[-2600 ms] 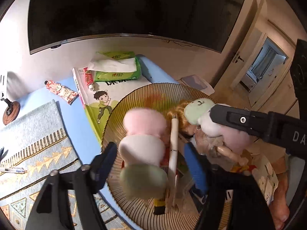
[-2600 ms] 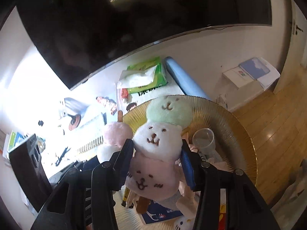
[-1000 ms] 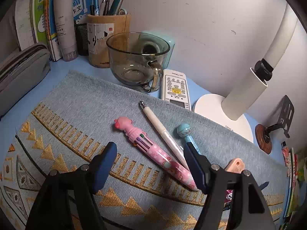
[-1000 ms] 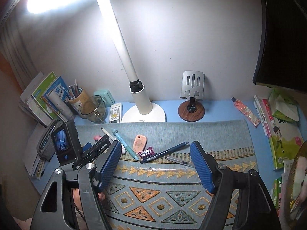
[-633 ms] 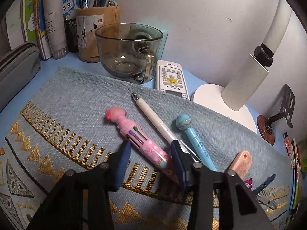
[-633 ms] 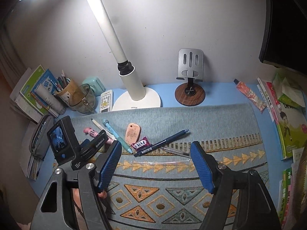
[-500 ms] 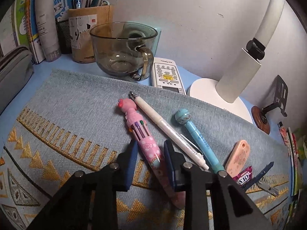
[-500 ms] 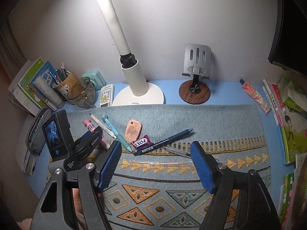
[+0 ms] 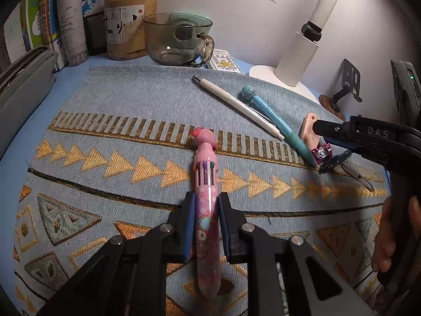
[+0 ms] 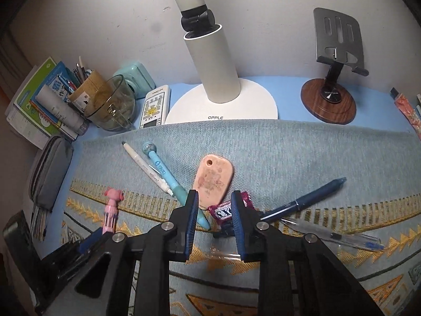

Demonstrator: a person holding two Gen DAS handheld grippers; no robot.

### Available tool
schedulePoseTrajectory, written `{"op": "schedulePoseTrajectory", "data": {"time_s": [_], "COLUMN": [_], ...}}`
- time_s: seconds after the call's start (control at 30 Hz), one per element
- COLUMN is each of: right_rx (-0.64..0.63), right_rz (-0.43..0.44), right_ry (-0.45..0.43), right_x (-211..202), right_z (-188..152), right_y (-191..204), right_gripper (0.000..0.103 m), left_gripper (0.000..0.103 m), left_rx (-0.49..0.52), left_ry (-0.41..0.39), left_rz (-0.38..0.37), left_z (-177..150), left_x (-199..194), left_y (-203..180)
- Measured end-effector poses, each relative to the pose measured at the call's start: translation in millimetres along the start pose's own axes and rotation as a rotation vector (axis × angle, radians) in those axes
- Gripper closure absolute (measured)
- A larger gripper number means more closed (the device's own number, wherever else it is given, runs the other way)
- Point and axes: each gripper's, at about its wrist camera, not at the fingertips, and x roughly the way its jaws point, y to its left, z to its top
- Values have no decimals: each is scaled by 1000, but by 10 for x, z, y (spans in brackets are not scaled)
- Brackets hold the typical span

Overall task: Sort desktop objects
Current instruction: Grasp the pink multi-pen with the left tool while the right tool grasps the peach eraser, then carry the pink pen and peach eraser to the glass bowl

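We have the left gripper (image 9: 206, 212) closing on the pink multi-colour pen (image 9: 206, 197), its pads pressed against the barrel on both sides; we pinch it about mid-barrel, so neither end should tip when it lifts. The pen lies lengthwise along the gripper's line on the woven mat (image 9: 110, 110), toward the mat's left edge, cartoon head pointing at the back of the surface.

Our right gripper (image 10: 213, 209) hangs over the mat's middle with jaws closing but still apart. Between them sit the purple candy wrapper (image 10: 223, 212) and the near end of the pink eraser (image 10: 213, 179); neither looks pinched yet.

The white pen (image 9: 236, 104) and light-blue pen (image 9: 276, 123) lie side by side, touching, toward the mat's back edge. The pen cup (image 9: 123, 26) in the back-left corner, beside the glass mug (image 9: 176, 39), is probably where the pens belong.
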Motion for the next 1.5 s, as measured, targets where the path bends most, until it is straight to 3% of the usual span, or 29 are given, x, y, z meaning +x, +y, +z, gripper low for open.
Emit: {"op": "schedulePoseTrajectory", "data": {"time_s": [0.1,0.27,0.33,0.37,0.47,0.5,0.67,0.9,1.13,1.23,1.3,1.5], "right_rx": [-16,-16,-26,-37,-70,-70,-5,9,-62,-63,-91,-61], "right_rz": [-101,-162,-168,-183,-239,-251,-165,-97,-181,-226,-257,-219], "right_ry": [-11,-49,-55,-62,-84,-82,-66,-91,4,39,36,48], "right_x": [177,235,283,307,343,346,166,-431,-724,-646,-595,-574], "right_z": [-10,-25,-8,-9,-38,-50,-116,-331,-988,-1209,-1310,-1408], "right_y": [85,146,195,230,306,299,147,53,-122,-233,-264,-314], "right_gripper": [72,62,48,47,53,64,65,66,66,66,66,63], "left_gripper": [88,88,88,88,88,88,88,88,88,75,59,58], "left_rx": [17,16,19,21,29,31,21,58,99,100,107,158], "left_ry": [5,4,4,5,4,4,10,31,50,38,22,-9], "left_rz": [0,-10,-12,-14,-16,-17,-38,-72,-74,-60,-32,18], "left_z": [8,19,23,20,12,9,-57,-277,-500,-491,-482,-470], "left_x": [-2,-15,-6,-2,5,2,-21,-163,-218,-206,-211,-153], "left_y": [-20,-16,-15,-13,-12,-13,-18,-166,-278,-284,-293,-352]}}
